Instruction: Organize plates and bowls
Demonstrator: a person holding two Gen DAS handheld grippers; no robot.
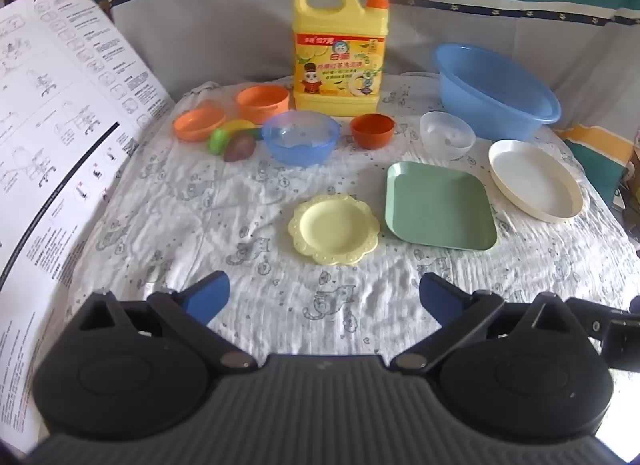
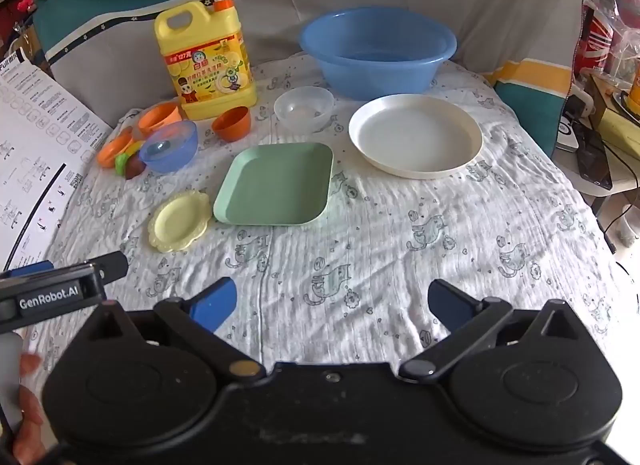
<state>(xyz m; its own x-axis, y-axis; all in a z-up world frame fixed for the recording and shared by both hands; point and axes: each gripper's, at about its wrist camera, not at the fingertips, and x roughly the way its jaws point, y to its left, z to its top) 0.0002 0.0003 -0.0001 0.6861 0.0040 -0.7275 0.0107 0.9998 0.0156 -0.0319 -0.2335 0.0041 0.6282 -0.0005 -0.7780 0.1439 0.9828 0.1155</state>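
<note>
from the left wrist: left tool (image 1: 324,297) spread wide, gripping nothing, hovering low over the cloth near the table (image 1: 160,225) edge, likely staged for a first pick. nearest ahead, yellow plate (image 1: 334,228), small, scalloped rim, flat on the cloth; just beside it green plate (image 1: 440,207), square, shallow; farther right white plate (image 1: 534,180), round, largest. behind them, in a loose row: blue bowl (image 1: 301,138), brown bowl (image 1: 373,130), clear bowl (image 1: 447,134). basin (image 1: 496,91) at back right, soap jug (image 1: 340,51) upright at back.

from the right wrist: right tool (image 2: 332,301) also spread wide, gripping nothing, held back from the dishes. white plate (image 2: 416,136) ahead, green plate (image 2: 276,185) and yellow plate (image 2: 179,221) to its left, all apart, none stacked. basin (image 2: 378,51) looks unfilled, perhaps the place to gather things. left tool (image 2: 80,277) visible at left edge.
</note>
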